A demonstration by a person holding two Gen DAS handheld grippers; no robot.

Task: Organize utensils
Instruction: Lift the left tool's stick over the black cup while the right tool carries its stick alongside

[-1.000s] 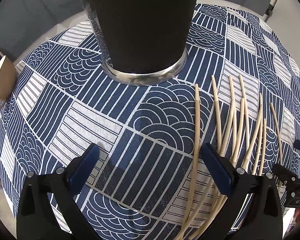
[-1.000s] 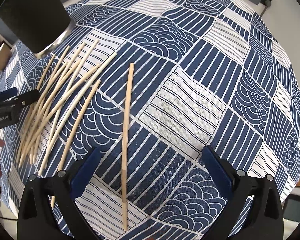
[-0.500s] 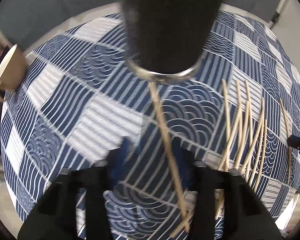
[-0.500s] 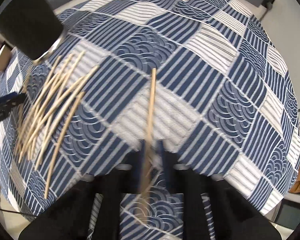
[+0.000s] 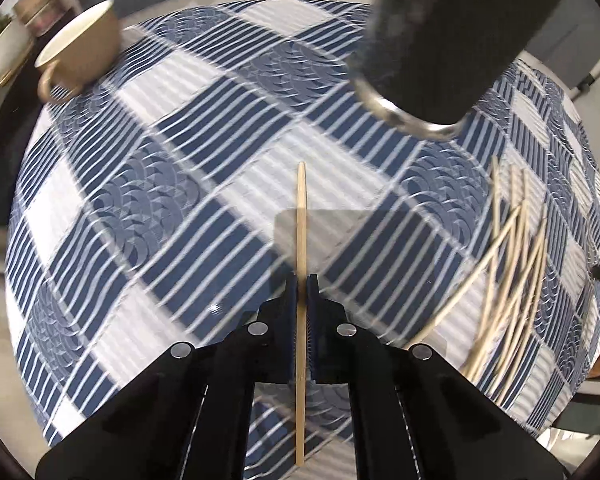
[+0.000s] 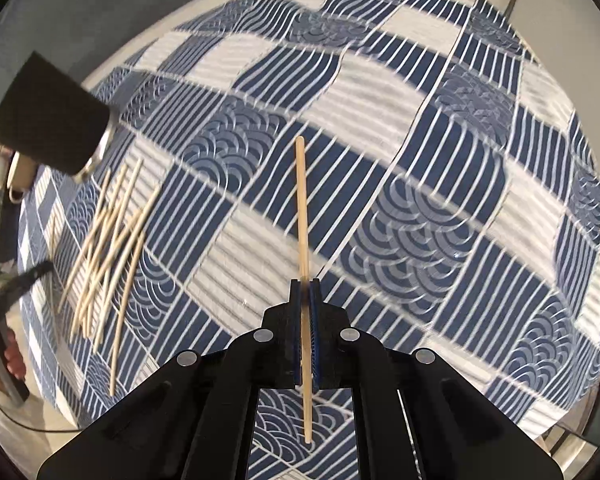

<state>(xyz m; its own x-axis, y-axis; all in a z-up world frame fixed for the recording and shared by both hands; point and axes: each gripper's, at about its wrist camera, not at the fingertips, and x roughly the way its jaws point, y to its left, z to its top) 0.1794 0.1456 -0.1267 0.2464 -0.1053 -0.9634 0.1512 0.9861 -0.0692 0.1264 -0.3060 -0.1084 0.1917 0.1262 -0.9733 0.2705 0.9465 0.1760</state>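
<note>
My left gripper (image 5: 301, 280) is shut on one pale wooden chopstick (image 5: 301, 216) and holds it above the tablecloth, pointing forward. The black utensil holder with a metal rim (image 5: 452, 36) stands ahead to the right. My right gripper (image 6: 305, 284) is shut on another chopstick (image 6: 302, 200), also lifted off the cloth. Several loose chopsticks (image 5: 508, 256) lie in a pile at the right of the left wrist view; the pile also shows at the left of the right wrist view (image 6: 108, 248), below the holder (image 6: 52, 116).
A blue and white patterned tablecloth (image 5: 160, 200) covers the round table. A tan cup (image 5: 80, 52) stands at the far left edge. A hand (image 6: 14, 360) and the other gripper's black body show at the left of the right wrist view.
Both grippers have closed, each on a chopstick, and lifted it off the cloth. The left view has swung so the holder moved to the upper right.
</note>
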